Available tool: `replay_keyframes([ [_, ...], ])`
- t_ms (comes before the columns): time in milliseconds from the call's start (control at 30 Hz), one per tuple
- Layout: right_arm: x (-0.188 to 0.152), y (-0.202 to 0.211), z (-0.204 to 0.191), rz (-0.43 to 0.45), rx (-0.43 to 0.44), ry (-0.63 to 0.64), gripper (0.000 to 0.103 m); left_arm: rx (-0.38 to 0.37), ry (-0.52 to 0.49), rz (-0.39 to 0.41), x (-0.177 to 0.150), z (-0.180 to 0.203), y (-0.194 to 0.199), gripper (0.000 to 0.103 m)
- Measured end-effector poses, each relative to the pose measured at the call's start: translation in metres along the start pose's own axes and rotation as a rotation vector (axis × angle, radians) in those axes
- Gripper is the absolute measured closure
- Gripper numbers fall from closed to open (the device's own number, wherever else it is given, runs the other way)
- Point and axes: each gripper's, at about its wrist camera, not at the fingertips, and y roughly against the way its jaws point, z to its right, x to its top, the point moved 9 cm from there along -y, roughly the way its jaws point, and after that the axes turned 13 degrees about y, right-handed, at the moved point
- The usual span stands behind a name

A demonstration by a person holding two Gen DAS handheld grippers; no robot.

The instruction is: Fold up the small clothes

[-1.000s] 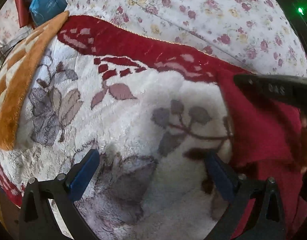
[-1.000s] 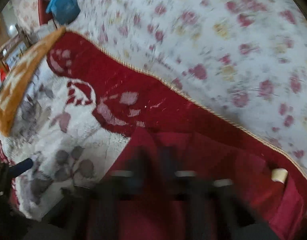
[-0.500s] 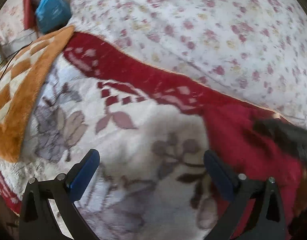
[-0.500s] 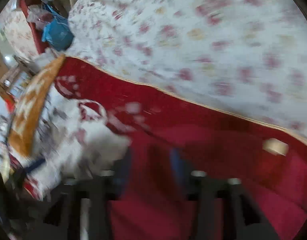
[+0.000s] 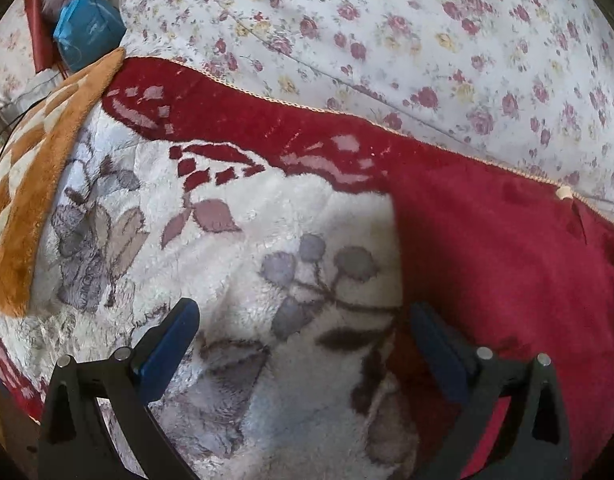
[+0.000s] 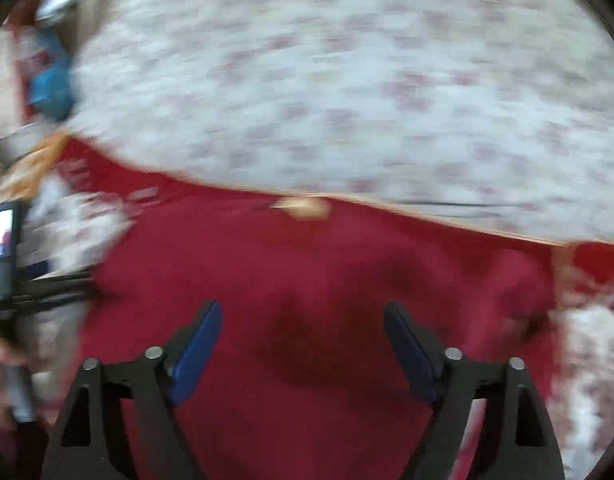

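A dark red garment (image 5: 507,260) lies flat on the right side of a white fleece blanket with grey and red flowers (image 5: 235,240), a small tan label (image 5: 564,192) at its far edge. My left gripper (image 5: 303,320) hangs open over the blanket, its right pad next to the garment's left edge, nothing between the pads. The right wrist view is blurred by motion. There my right gripper (image 6: 303,320) hovers above the red garment (image 6: 307,264), below the label (image 6: 303,206). Its jaws are opening, with nothing pinched between them.
A flowered white quilt (image 5: 427,40) fills the far side. An orange checked blanket (image 5: 31,184) lies at the left, with a blue bag (image 5: 87,32) behind it. A hand holding dark gear (image 6: 7,280) shows at the left edge of the right wrist view.
My right gripper went from shut to wide open and swung right over the red garment. It has left the left wrist view. The left gripper stayed open.
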Motion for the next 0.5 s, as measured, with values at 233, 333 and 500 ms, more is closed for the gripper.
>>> replay_keyframes([
  [233,-0.032,-0.057,0.031,-0.129,-0.004,-0.093,0.095,-0.037,0.033,0.075,0.013,0.003,0.020,0.000],
  [333,-0.012,-0.027,0.033,-0.001,-0.027,-0.073,0.097,-0.071,0.033,0.112,0.018,0.008,0.030,0.000],
  [500,0.006,-0.015,0.049,0.080,-0.166,-0.016,0.097,-0.074,-0.015,0.073,0.010,0.026,0.021,0.000],
])
